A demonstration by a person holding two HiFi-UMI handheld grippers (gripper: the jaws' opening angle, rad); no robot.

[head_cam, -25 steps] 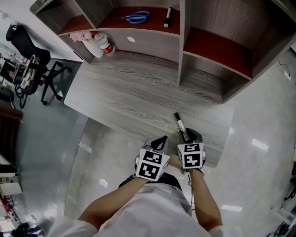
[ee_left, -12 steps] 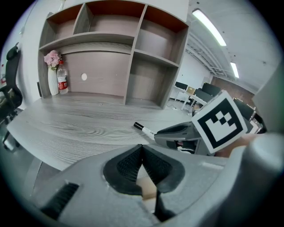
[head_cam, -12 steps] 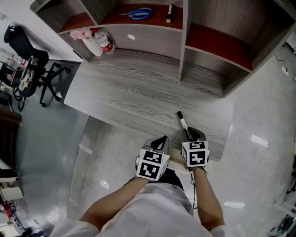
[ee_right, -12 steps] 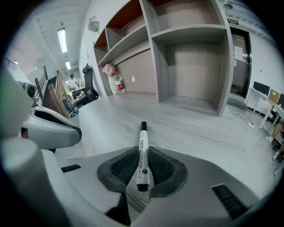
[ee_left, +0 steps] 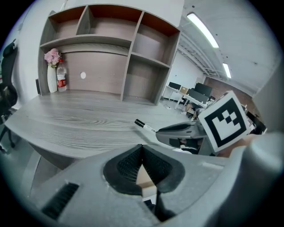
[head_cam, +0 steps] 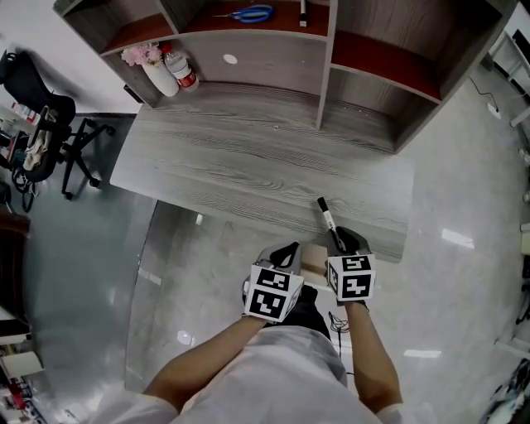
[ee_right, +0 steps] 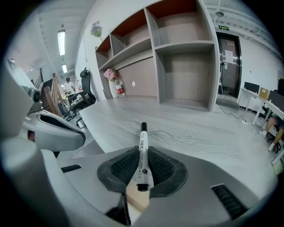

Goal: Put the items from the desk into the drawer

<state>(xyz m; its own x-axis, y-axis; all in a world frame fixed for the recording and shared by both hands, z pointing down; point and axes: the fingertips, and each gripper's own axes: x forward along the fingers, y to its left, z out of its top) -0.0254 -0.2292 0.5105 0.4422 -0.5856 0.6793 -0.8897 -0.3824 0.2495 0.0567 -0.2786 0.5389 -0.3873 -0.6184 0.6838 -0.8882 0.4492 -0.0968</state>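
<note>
A black-and-white marker (head_cam: pixel 328 222) points out over the near edge of the grey wooden desk (head_cam: pixel 248 166), with my right gripper (head_cam: pixel 339 241) shut on its rear end. In the right gripper view the marker (ee_right: pixel 142 153) lies lengthwise between the pads of the right gripper (ee_right: pixel 142 170). My left gripper (head_cam: pixel 290 252) hovers just left of it, below the desk edge, shut with nothing held (ee_left: pixel 142 153). A light wooden drawer part (head_cam: pixel 313 261) shows between the two grippers under the desk.
The shelf unit at the back holds blue scissors (head_cam: pixel 248 13) and another marker (head_cam: pixel 303 10). A bottle (head_cam: pixel 180 70) and a flower vase (head_cam: pixel 145 66) stand at the desk's far left. An office chair (head_cam: pixel 41 124) is on the floor to the left.
Both grippers have drawn back slightly from the desk's edge, the right one keeping the marker. More of the light wooden drawer part shows between them.
</note>
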